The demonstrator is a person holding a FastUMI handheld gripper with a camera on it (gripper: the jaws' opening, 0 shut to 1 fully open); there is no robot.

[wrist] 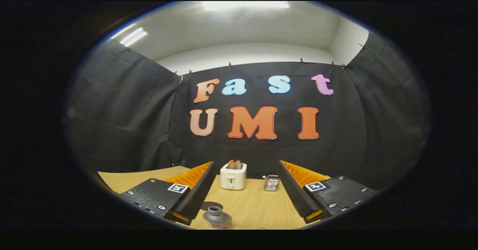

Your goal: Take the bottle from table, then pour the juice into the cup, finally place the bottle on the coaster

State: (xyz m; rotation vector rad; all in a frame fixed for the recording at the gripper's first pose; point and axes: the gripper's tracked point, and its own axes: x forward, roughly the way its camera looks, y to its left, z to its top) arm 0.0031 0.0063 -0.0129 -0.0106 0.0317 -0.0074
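My gripper [246, 164] is open, its two fingers spread wide above the wooden table [254, 205] with nothing between them. Low between the fingers, close to the left one, the grey top of a bottle [217, 217] with an open neck pokes up; its body is hidden. Just behind the bottle a dark round coaster [209, 206] lies flat on the table, partly covered by the left finger. I cannot make out a cup for certain.
A white toaster [233, 176] with bread slices in it stands at the back of the table, beyond the fingers. To its right sits a small clear container [271, 183] holding metal pieces. Black cloth walls close the booth behind.
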